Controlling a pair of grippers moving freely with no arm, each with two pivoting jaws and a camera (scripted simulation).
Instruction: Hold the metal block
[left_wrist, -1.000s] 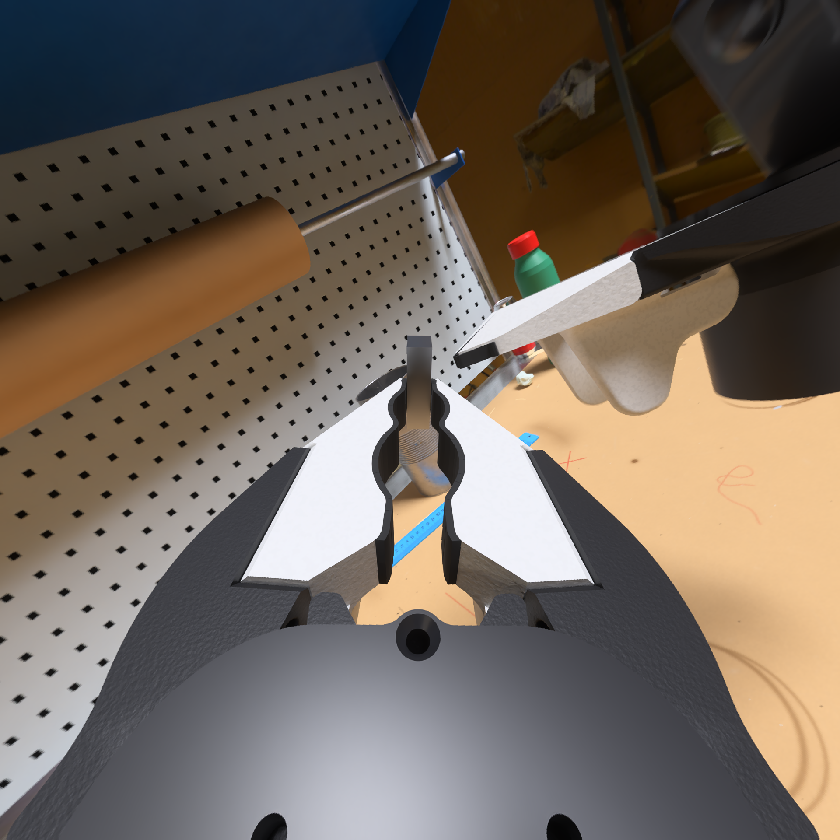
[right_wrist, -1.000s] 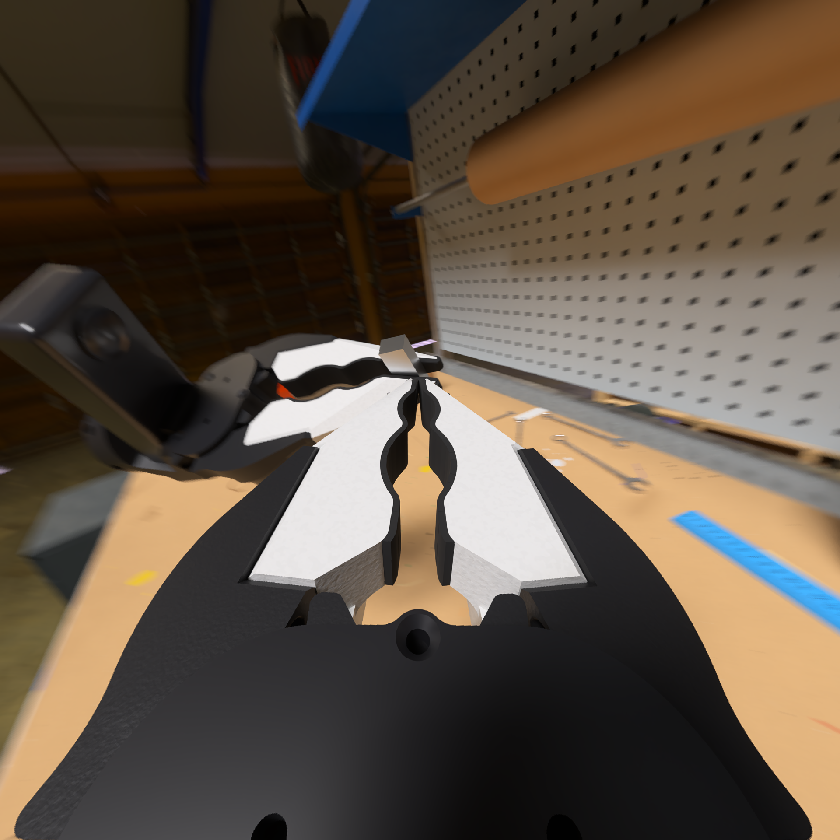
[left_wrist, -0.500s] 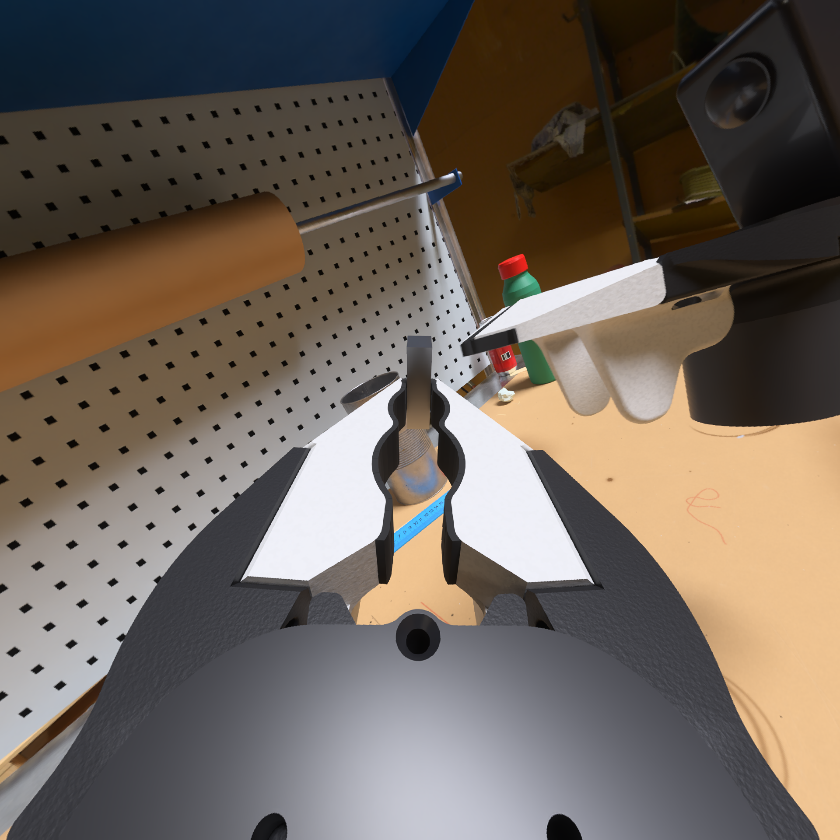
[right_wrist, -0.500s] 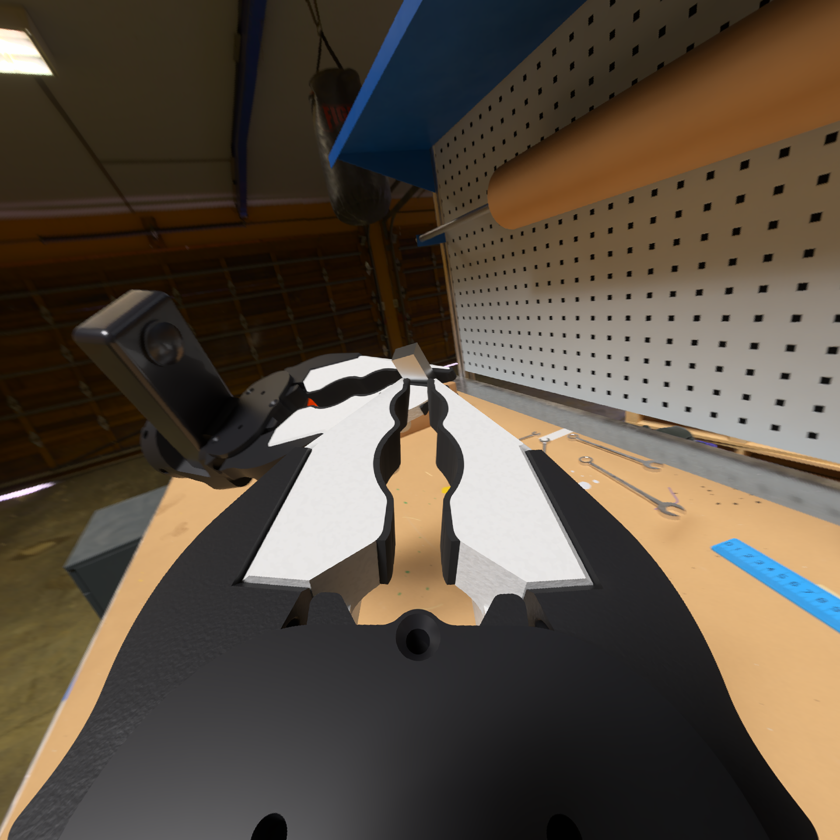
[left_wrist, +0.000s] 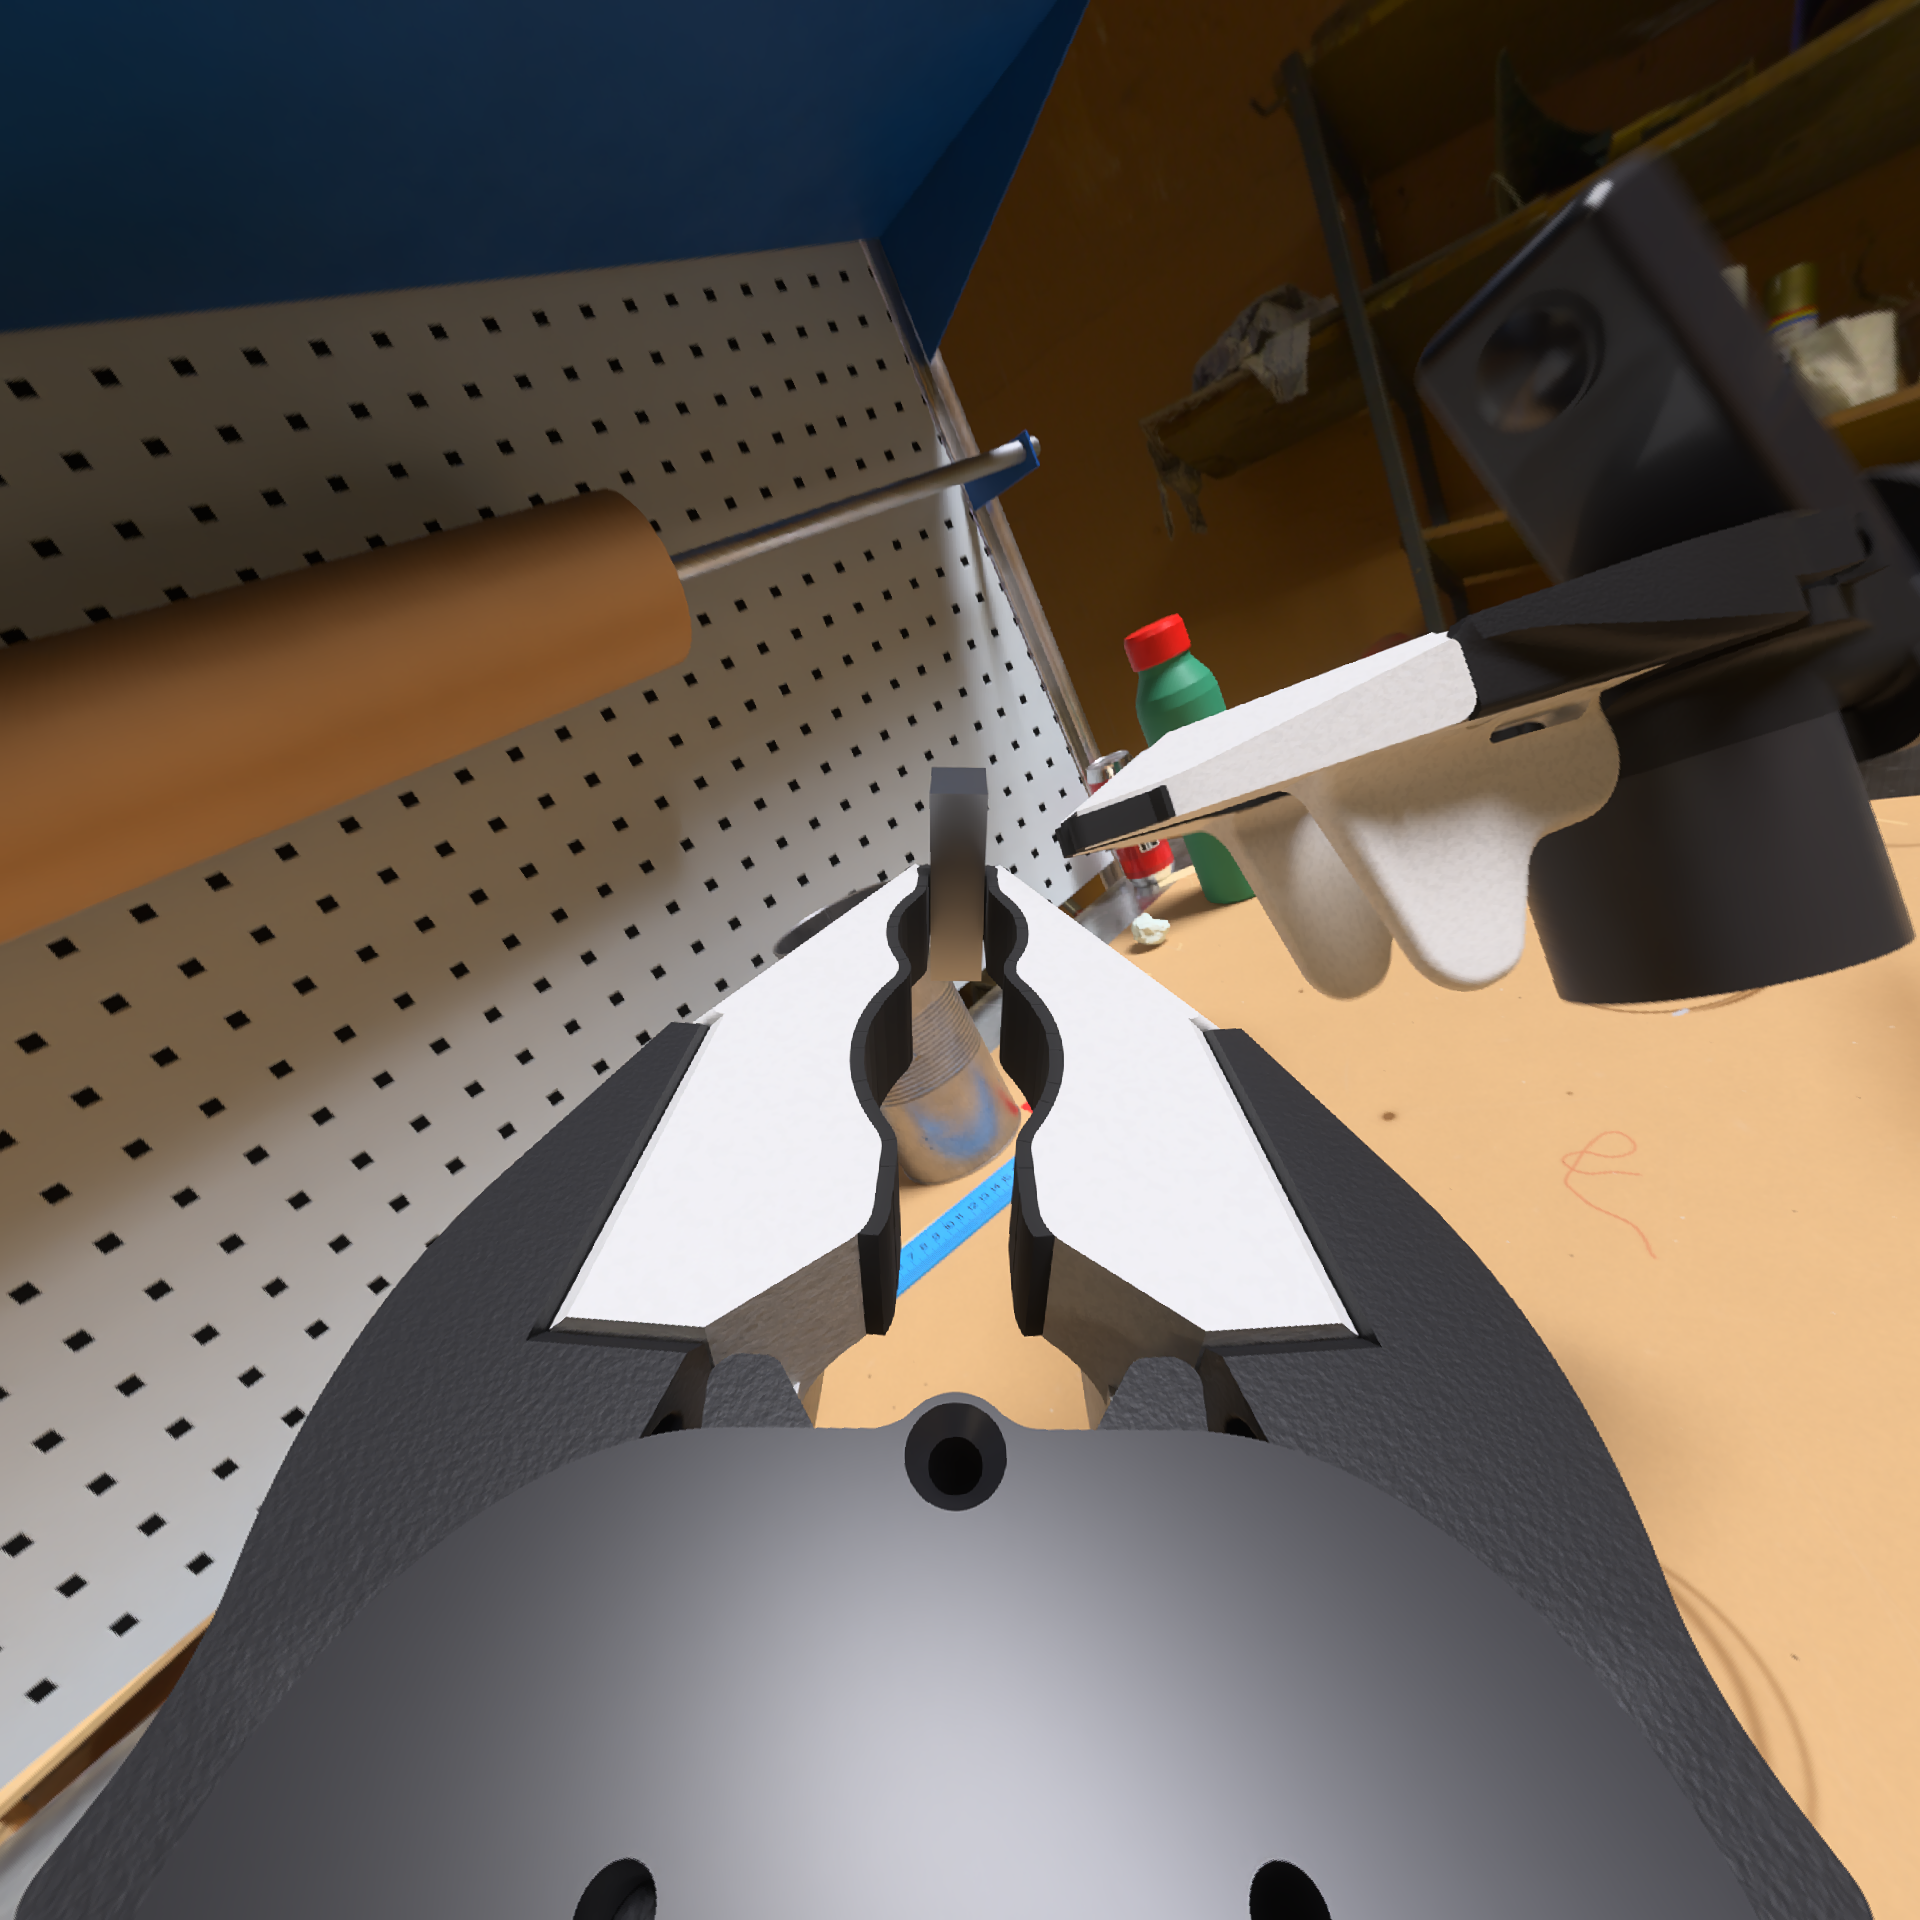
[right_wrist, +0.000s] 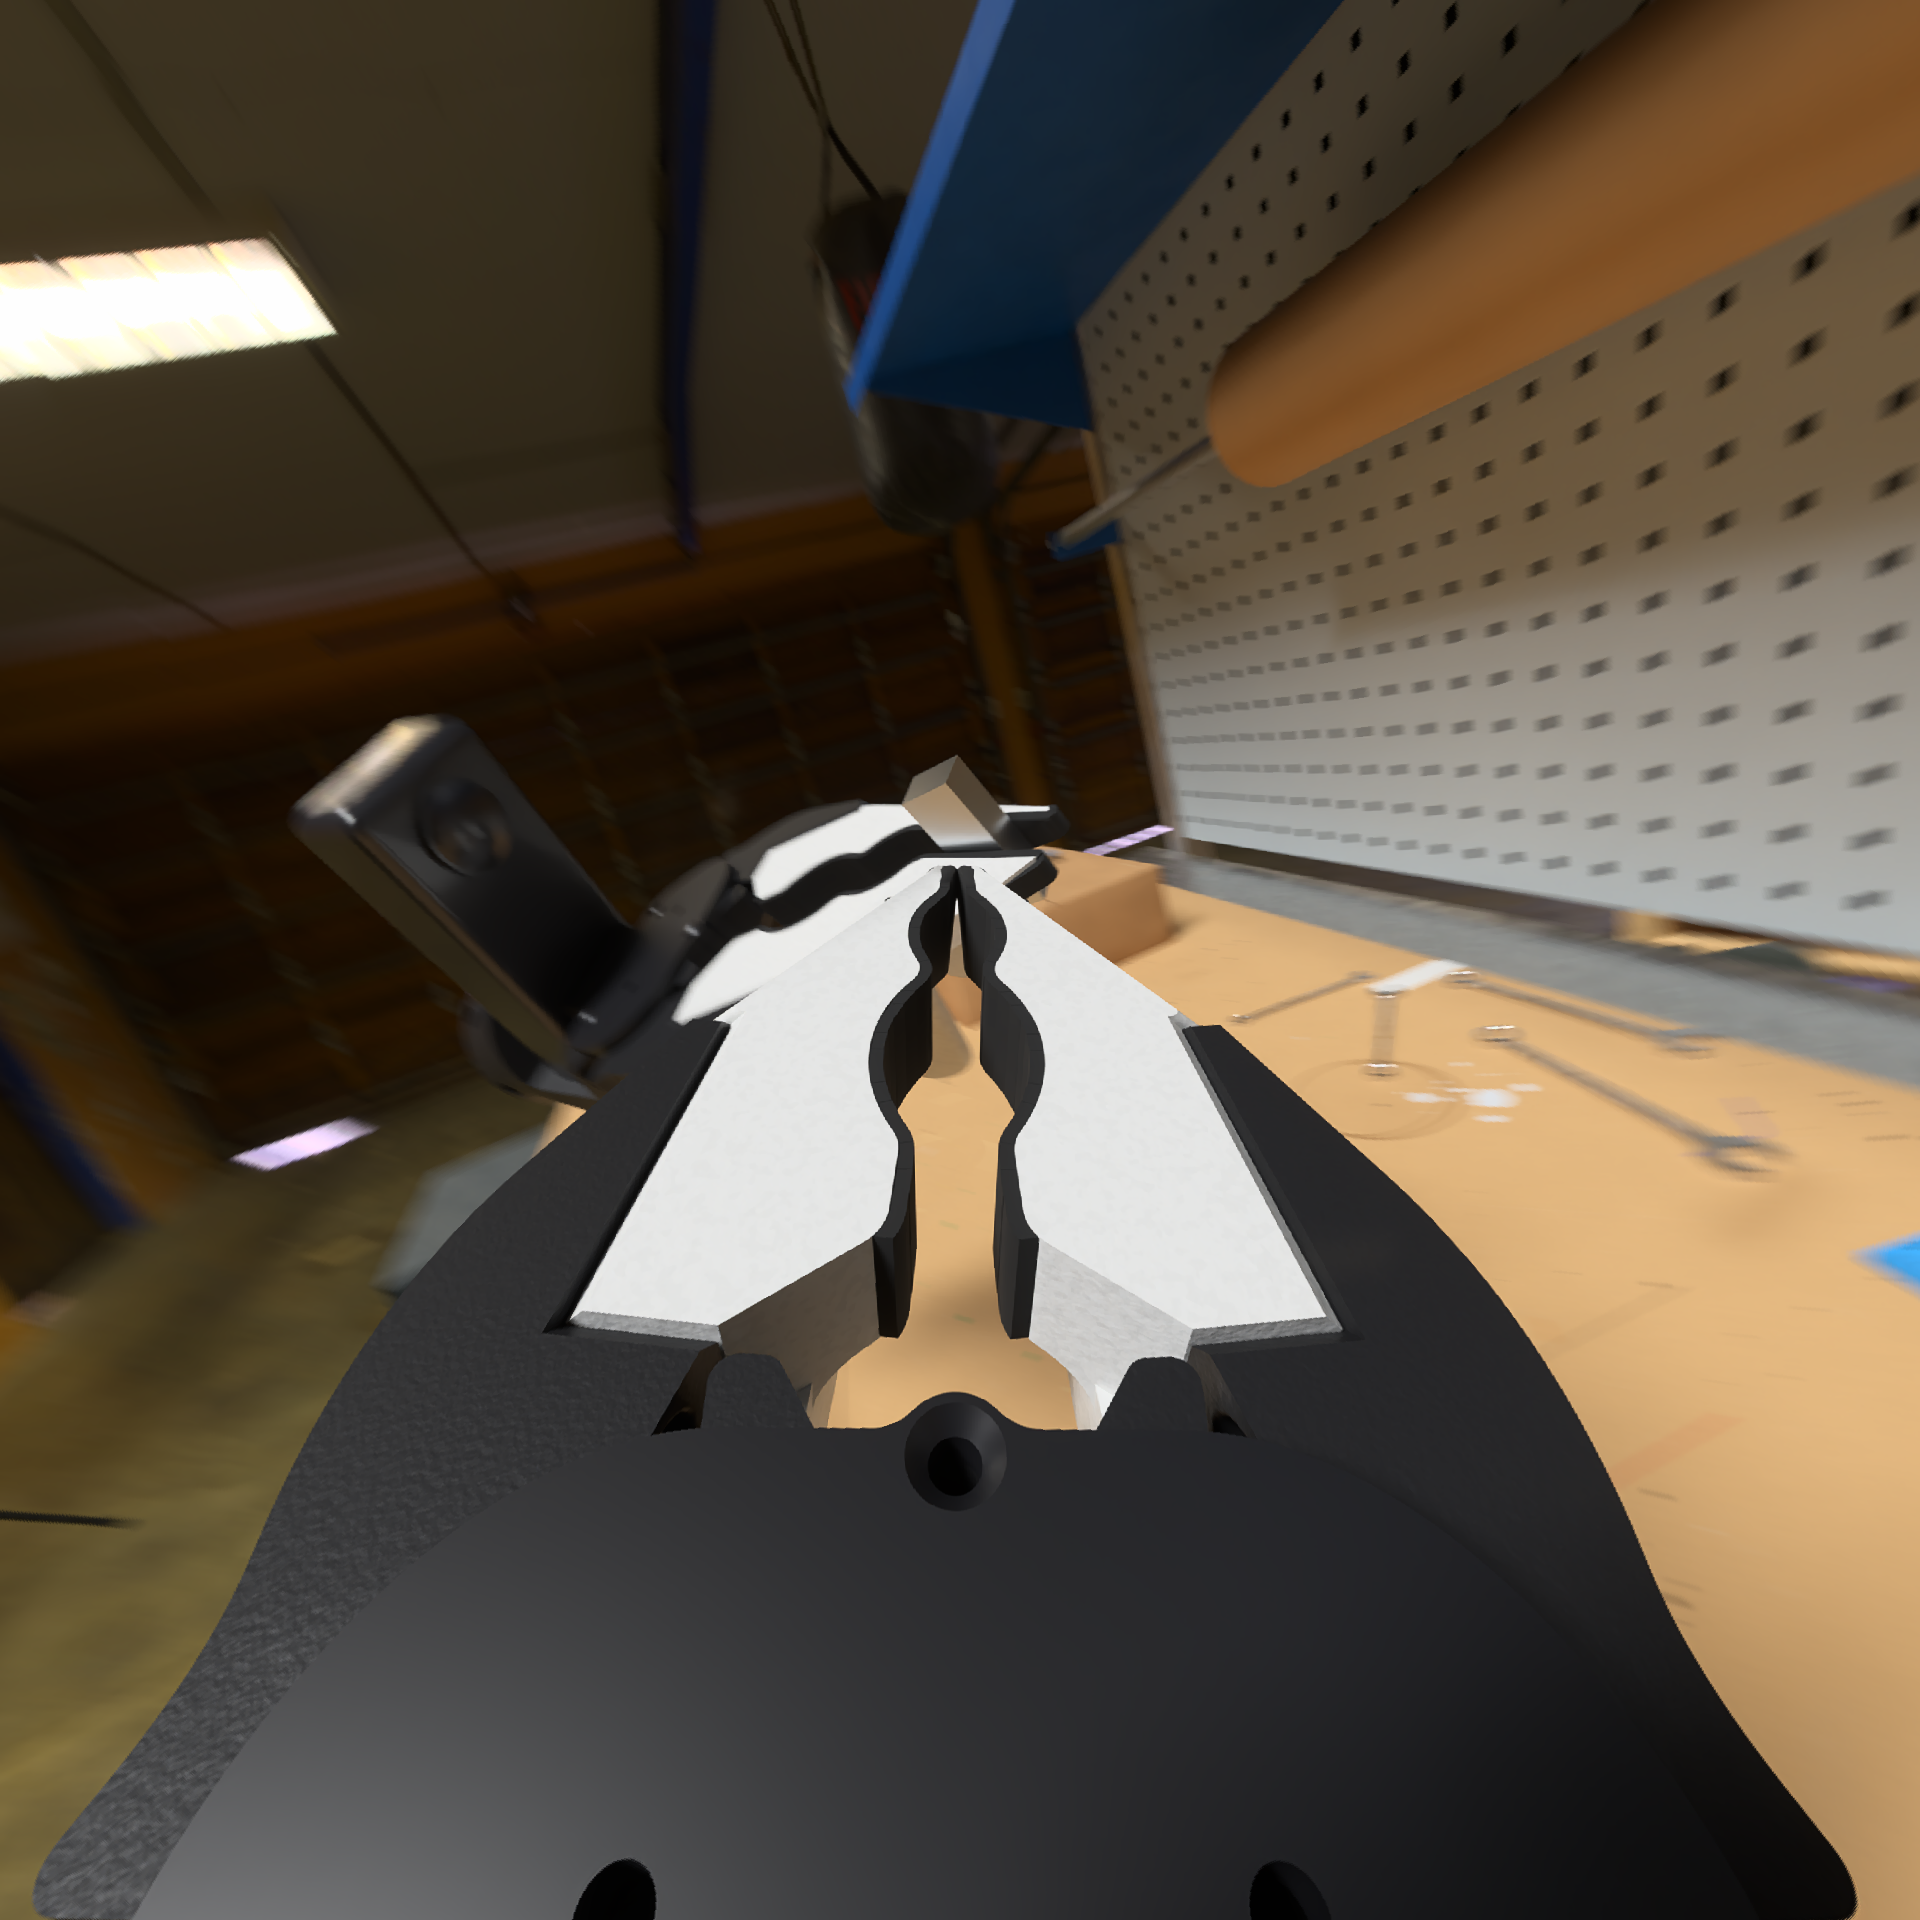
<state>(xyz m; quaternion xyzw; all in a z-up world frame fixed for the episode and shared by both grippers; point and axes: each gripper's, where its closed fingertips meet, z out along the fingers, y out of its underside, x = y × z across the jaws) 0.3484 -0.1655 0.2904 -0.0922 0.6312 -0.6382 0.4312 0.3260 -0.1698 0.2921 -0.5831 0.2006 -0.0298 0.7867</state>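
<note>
Two grippers in play, one block (left_wrist: 957, 862). Left gripper (left_wrist: 957, 896) is clamped on the block near its tips, the grey bar standing up out of the fingers, lifted well above the surface (left_wrist: 1558, 1195). Right gripper (right_wrist: 955, 883) is nearly closed on nothing, its tips just beside the block. Half a second back its fingers were spread wider and sat closer to the block; since then they have narrowed and the view has swung, with blur across the pegboard (right_wrist: 1558, 675). Left grip looks unchanged over the last second. My read: the hold is done by the left alone, and the right is backing off or repositioning. Count: one paper roll (left_wrist: 312, 675), one green bottle (left_wrist: 1179, 696), one metal cup (left_wrist: 940, 1101), one blue ruler (left_wrist: 956, 1221), two or three wrenches (right_wrist: 1600, 1081), blurred.
</note>
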